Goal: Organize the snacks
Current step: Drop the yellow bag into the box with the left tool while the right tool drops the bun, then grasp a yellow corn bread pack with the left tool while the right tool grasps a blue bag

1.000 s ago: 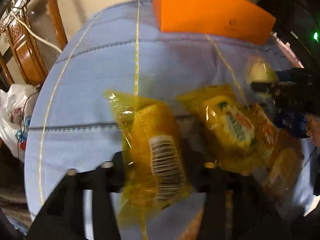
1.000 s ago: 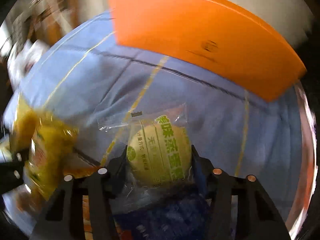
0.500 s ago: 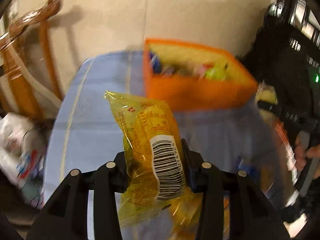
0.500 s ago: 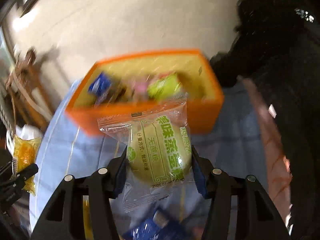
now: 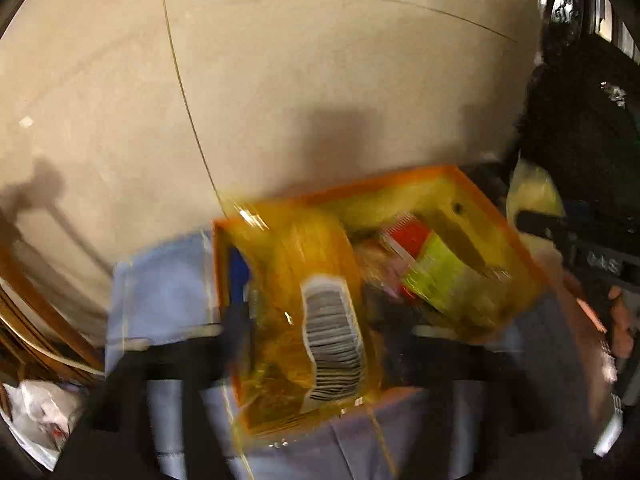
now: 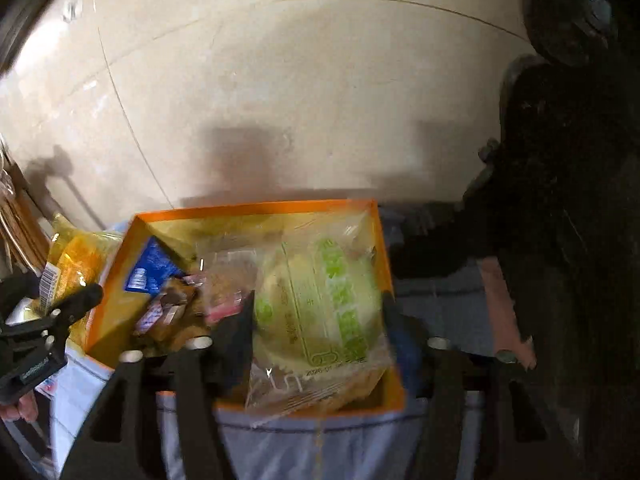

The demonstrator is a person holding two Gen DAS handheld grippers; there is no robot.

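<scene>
Orange cardboard box (image 6: 256, 209) stands on the blue-clothed desk (image 6: 312, 440), partly filled with mixed snack packets. My left tongs (image 5: 320, 320) are opening; the yellow transparent snack packet with a barcode label (image 5: 316, 308) sits between the parted fingers above the box, blurred. My right tongs (image 6: 316, 312) are opening too; the clear-wrapped pale round cake with green lettering (image 6: 320, 300) lies between them over the box interior.

Beige wall (image 6: 280, 80), blue tablecloth (image 5: 160, 280), possibly wooden chair (image 5: 36, 312) left.
</scene>
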